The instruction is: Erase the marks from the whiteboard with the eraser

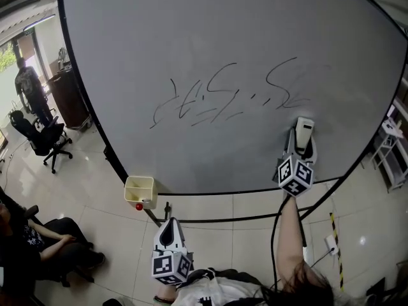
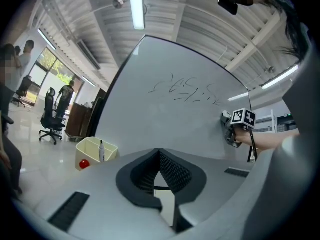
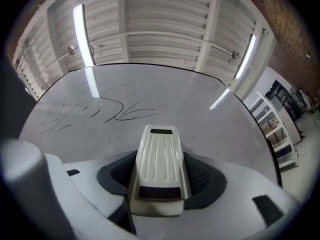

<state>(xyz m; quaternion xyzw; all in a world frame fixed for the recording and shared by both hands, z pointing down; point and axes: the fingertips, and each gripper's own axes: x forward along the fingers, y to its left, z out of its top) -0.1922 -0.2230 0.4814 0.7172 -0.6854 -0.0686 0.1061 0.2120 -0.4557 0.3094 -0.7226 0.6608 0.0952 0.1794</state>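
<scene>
Pale glossy floor tiles run under the person's feet, and nearest me the left gripper hangs low by the body, its dark ribbed jaws pressed together on nothing and well short of the board. Just beyond it, at the board's lower left corner, a small cream plastic bin holds a marker pen, with a red ball at its foot. Further up, the outstretched right arm carries the right gripper, its jaws clamped on the sides of the cream ribbed plastic eraser, which sits low on the right of the big grey-white whiteboard and seems to rest against it, though I can't be sure of contact. The eraser's long axis runs along the jaws, pointing up the board. The thin black scribbled marks lie above it and stretch away to its left in a wide band, the nearest stroke just above the eraser's top end. So, to my eye, the coming stroke goes up and then leftward, and the right hand is plainly the nearer one. Beyond the board's left edge stand a black office chair and a standing person.
</scene>
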